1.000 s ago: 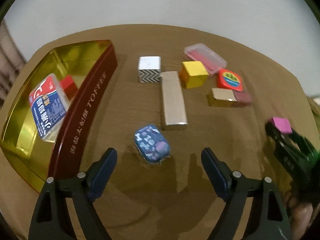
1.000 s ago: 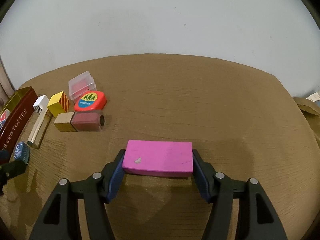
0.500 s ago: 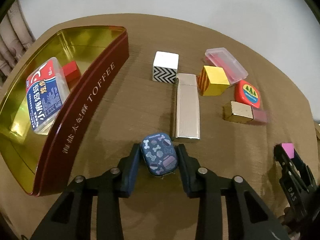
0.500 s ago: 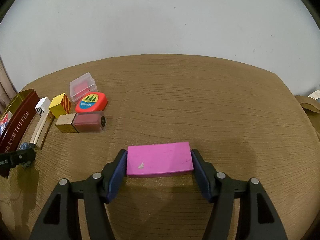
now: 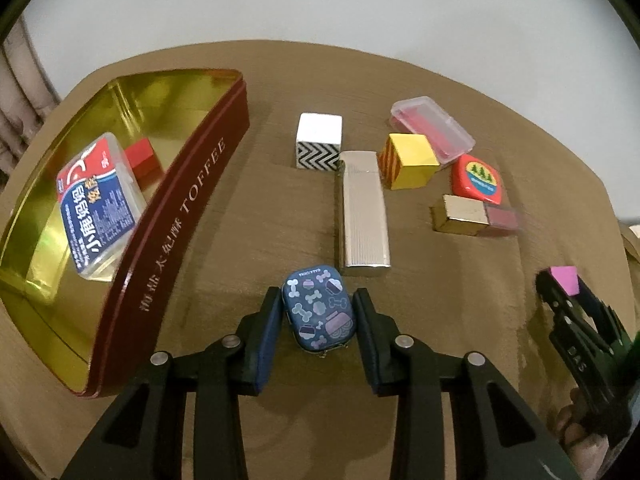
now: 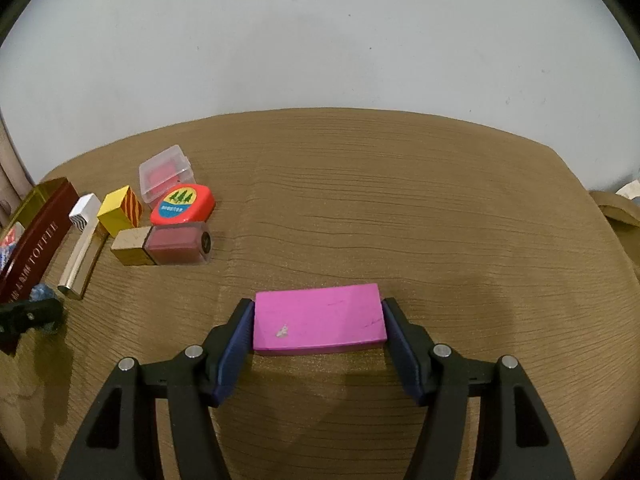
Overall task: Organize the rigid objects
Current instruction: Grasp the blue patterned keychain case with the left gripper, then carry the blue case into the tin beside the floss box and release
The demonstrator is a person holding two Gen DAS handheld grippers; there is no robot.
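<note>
The small dark-blue pouch-like case printed with pale bones and bowls (image 5: 319,307) sits squarely between the two padded fingers of the left gripper (image 5: 318,312), both pads pressed against its rounded sides — the jaws are drawn in close and have hold of it. It lies on the brown ribbed tablecloth (image 5: 248,264), just in front of the near end of a long silver ridged metal bar (image 5: 363,216).

The flat bright-pink rectangular block (image 6: 318,319), matte with a small white scuff on top, is held across its short ends by the right gripper (image 6: 318,322); the blue pads touch both ends, the jaws standing moderately wide to span it. It is near the cloth, well apart from the other pieces.

To the left of the case stands the open toffee tin (image 5: 188,216), maroon outside and glossy gold inside. It holds a clear plastic box with a red-and-blue label (image 5: 96,204) and a small red block (image 5: 140,154).

Beyond the silver bar stand a white cube with a black zigzag side (image 5: 319,146) and a yellow cube with a red-striped side (image 5: 410,160), one on either side of the bar's far end. Behind the yellow cube lies a clear plastic case with red contents (image 5: 432,128); beside it an orange-red rounded tape-measure-like case with a tree emblem (image 5: 477,178). Nearer is a gold-and-dark-red rectangular piece (image 5: 476,216) — shiny gold cap, translucent red body.
</note>
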